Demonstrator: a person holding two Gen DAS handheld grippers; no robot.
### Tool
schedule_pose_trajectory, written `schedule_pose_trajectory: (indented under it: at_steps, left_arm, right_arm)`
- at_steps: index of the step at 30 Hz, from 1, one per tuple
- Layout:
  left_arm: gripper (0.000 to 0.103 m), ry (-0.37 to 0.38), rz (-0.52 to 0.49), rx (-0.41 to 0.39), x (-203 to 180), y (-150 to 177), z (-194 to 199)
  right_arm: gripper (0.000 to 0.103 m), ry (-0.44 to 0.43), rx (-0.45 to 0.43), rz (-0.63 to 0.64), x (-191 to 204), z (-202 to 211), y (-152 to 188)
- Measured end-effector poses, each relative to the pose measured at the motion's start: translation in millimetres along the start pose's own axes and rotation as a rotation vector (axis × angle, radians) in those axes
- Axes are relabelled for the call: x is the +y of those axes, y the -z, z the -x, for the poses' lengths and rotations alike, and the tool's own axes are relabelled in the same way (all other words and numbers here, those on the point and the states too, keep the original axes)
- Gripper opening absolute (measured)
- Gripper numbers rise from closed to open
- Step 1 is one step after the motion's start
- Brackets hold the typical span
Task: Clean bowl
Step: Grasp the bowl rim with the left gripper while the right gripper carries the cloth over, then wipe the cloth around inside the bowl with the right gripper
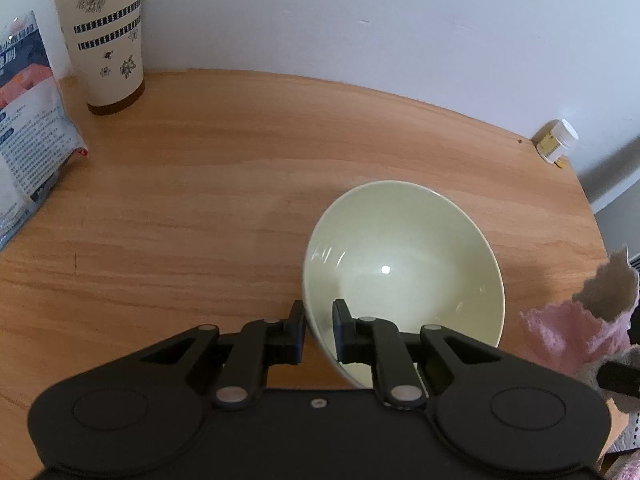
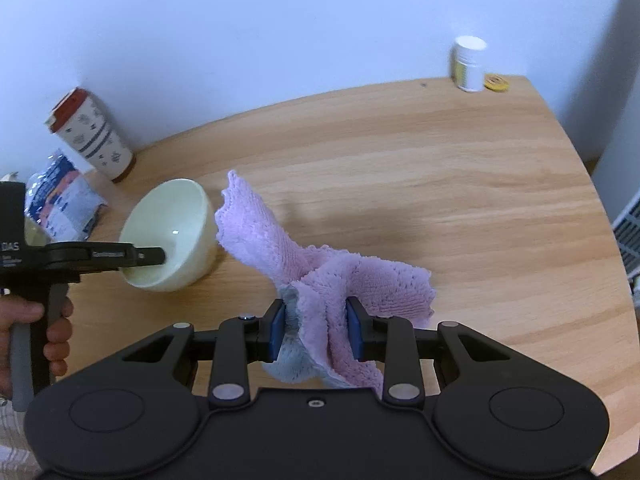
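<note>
Bowl [image 1: 404, 264] beside cloth [image 2: 320, 268], cup [image 1: 100, 32] behind

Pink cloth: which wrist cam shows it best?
Right wrist view. The pink cloth fills the centre, bunched between the right gripper fingers, with its pink face and grey underside both visible. The left wrist view catches only an edge of the cloth at the right border, past the bowl that the left gripper clamps by its rim.

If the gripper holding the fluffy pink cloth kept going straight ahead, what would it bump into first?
Probably nothing soon. The right gripper, clamped on the pink fluffy cloth, points over bare wooden table toward the white wall. The cream bowl sits off to its left.
</note>
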State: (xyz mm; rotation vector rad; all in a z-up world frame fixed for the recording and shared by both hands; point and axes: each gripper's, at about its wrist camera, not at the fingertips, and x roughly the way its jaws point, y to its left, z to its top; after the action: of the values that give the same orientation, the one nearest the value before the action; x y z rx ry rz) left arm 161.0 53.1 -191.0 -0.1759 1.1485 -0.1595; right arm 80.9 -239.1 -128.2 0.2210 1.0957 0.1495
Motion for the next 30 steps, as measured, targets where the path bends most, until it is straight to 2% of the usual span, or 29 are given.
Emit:
schedule_pose_trajectory:
  at_steps: [7,14,20,26,30]
  left_arm:
    - [0.014,0.037,-0.078,0.029,-12,14,11]
    - [0.014,0.103,-0.156,0.062,-28,33,18]
    - [0.014,0.109,-0.231,0.082,-37,45,19]
    - [0.014,0.122,-0.227,0.094,-31,46,18]
    - [0.017,0.175,-0.219,0.092,-24,46,21]
  right_arm:
    - [0.036,-0.068,-0.010,0.042,19,5,-8]
    - [0.036,-0.118,-0.006,0.100,40,3,-14]
    - [0.036,-0.181,0.026,0.151,59,-4,-18]
    - [0.033,-0.217,0.083,0.190,72,-21,-20]
    - [0.032,-0.226,0.123,0.237,82,-37,-21]
